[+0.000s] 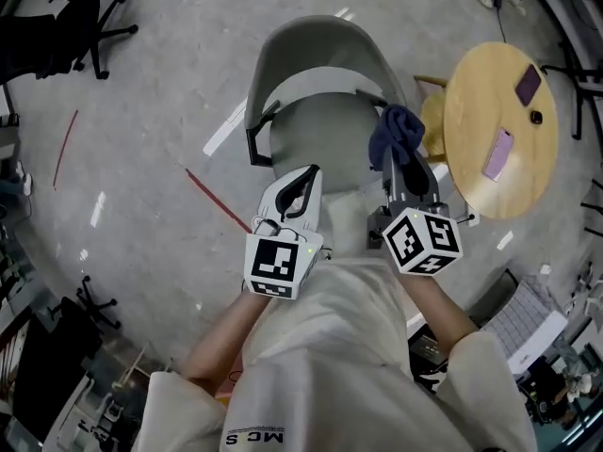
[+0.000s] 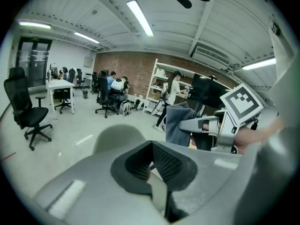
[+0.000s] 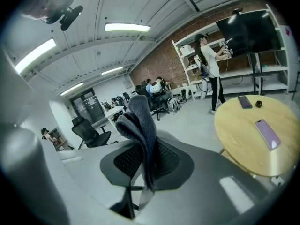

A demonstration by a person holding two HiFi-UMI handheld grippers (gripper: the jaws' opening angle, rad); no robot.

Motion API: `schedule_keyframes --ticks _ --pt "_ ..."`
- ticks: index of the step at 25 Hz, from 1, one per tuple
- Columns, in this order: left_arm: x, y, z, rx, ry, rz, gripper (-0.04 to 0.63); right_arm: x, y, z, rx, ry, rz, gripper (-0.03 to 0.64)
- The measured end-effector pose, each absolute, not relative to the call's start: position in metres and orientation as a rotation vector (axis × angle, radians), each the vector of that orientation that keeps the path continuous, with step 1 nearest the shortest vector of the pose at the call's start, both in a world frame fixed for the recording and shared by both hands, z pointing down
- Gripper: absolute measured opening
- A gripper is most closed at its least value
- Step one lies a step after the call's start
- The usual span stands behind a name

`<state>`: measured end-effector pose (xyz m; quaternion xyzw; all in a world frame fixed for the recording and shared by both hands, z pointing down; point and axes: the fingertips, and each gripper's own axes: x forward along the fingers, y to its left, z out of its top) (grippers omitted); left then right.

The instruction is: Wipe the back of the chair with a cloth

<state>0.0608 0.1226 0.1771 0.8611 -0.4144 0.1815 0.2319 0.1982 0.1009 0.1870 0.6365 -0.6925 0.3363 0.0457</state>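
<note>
A grey shell chair (image 1: 316, 69) stands on the floor in front of me in the head view, its curved back on the far side of the seat. My right gripper (image 1: 401, 164) hovers over the seat's right edge, shut on a dark blue cloth (image 1: 396, 130) that bunches up above its jaws. That cloth (image 3: 139, 121) rises between the pads in the right gripper view. My left gripper (image 1: 303, 185) is over the seat's near edge, shut with nothing in it. In the left gripper view the chair back (image 2: 117, 136) shows past the left gripper (image 2: 151, 167), with the cloth (image 2: 178, 123) at right.
A round wooden table (image 1: 485, 83) stands right of the chair, with a purple phone (image 1: 498, 154) and a dark phone (image 1: 528, 85) on it. A black office chair (image 1: 80, 17) is at far left. People sit and stand at desks and shelves (image 3: 208, 64) farther off.
</note>
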Motion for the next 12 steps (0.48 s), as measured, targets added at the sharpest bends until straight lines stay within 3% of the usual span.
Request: schedule_keyframes --ticks 12 --pt "0.063 0.075 0.249 2.354 -1.143 0.481 0.001 0.231 0.046 0.288 2.053 -1.919 1.000 0.064"
